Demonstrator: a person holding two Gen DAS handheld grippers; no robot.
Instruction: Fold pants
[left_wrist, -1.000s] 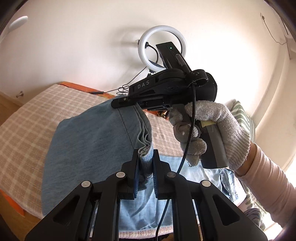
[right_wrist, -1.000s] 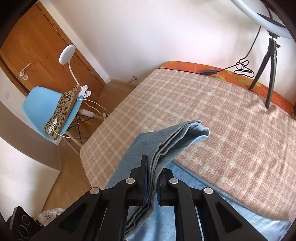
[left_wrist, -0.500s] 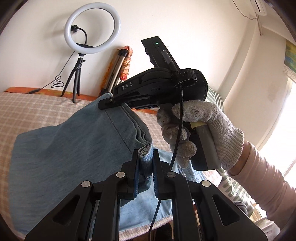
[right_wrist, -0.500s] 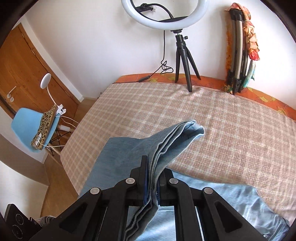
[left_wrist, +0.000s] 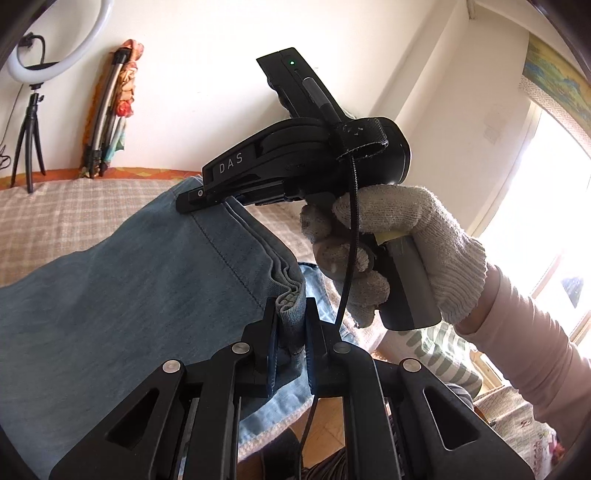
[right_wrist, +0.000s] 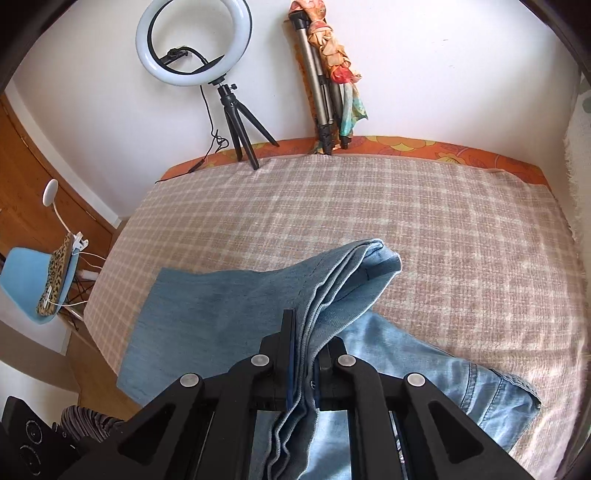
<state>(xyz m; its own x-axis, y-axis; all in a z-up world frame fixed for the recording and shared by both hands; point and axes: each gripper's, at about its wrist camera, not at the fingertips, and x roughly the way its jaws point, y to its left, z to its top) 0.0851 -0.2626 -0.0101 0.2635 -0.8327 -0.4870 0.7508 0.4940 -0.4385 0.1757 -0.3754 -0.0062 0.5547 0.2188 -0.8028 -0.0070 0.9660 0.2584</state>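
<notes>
The bed (right_wrist: 369, 206) fills most of my view; it has a checked beige cover and an orange flowered edge along the white wall. On it lie the pants (right_wrist: 229, 302), light blue denim, partly flat on the cover and partly lifted at the hem end. A ring light (right_wrist: 194, 40) on a small black tripod stands on the far edge of the bed, and a folded tripod (right_wrist: 321, 92) with a colourful scarf leans on the wall beside it. A blue chair (right_wrist: 26, 284) with a leopard cloth is on the floor at the left side.

My left tool (left_wrist: 290, 325) is closed on the bunched hem of the pants. My right tool (right_wrist: 306, 358) is also closed on several layers of the hem. My right hand (left_wrist: 402, 236), in a white knitted glove, holds that tool's handle.
</notes>
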